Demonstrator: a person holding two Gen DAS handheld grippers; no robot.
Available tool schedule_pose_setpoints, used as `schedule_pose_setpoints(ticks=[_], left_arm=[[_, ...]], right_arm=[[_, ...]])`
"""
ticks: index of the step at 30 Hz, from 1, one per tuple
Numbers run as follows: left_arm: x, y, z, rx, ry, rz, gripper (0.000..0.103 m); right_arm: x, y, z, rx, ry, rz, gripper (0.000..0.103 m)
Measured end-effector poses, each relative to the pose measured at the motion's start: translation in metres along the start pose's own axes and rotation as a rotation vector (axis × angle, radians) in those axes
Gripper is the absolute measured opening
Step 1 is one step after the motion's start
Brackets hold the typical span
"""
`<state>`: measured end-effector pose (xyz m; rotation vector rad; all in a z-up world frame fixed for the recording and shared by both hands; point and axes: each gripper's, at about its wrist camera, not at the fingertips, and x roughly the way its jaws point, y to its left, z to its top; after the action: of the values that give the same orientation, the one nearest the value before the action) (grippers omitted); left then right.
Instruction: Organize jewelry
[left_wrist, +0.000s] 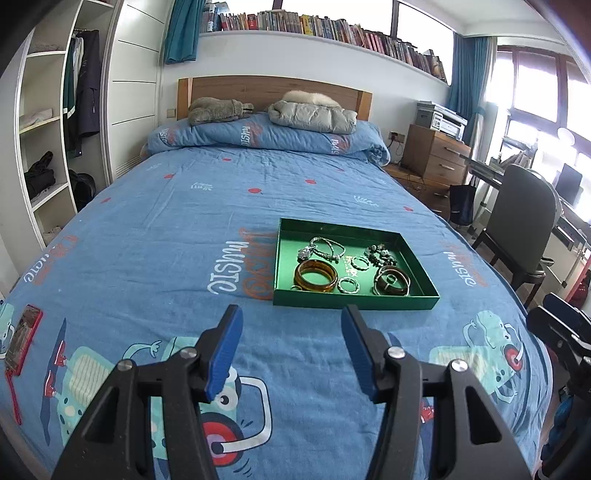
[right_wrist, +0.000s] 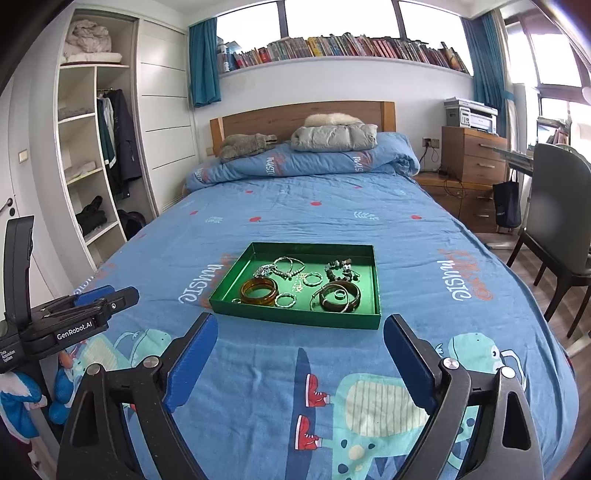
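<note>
- The left gripper (left_wrist: 291, 321) has its blue pads spread wide with nothing between them, and hangs over the bedspread just short of the tray's near wall.
- The right gripper (right_wrist: 299, 332) is likewise spread and empty, aimed at the same near wall from slightly further right.
- Both sit back from the tray, probably so either can reach in without crowding the other.
- The green tray (left_wrist: 354, 300) lies flat on the bed (left_wrist: 147, 221), toward its foot; its low walls keep the jewelry together on the soft cover.
- Inside, the amber bangle (left_wrist: 316, 276) lies at the near left, with a small silver ring (left_wrist: 349, 285) just beside it.
- The dark bangles (left_wrist: 392, 282) are stacked at the near right; the beaded bracelet (left_wrist: 380, 254) and the silver chain (left_wrist: 325, 248) lie toward the far wall.
- The pieces sit close but mostly apart, leaving green floor between them for a pad to slip down.
- Open bedspread surrounds the tray on every side; the red phone (left_wrist: 24, 338) lies well away at the left edge, and a chair (left_wrist: 524, 221) stands off the right side.
</note>
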<state>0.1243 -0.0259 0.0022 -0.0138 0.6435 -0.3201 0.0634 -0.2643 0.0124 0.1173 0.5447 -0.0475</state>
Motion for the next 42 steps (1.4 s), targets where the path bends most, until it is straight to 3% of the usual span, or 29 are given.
schedule_pose_setpoints(ticks=[15, 28, 42], left_arm=[[-0.046, 0.004, -0.043, -0.004, -0.002, 0.068, 0.054], [-0.069, -0.011, -0.053, 0.007, -0.017, 0.071, 0.054], [-0.069, -0.026, -0.055, 0.065, -0.058, 0.144, 0.054]], right_arm=[[-0.037, 0.014, -0.041, -0.028, -0.031, 0.014, 0.092], [-0.045, 0.013, -0.061, -0.023, -0.023, 0.001, 0.094], [-0.040, 0.000, -0.067, -0.011, -0.023, -0.032, 0.095]])
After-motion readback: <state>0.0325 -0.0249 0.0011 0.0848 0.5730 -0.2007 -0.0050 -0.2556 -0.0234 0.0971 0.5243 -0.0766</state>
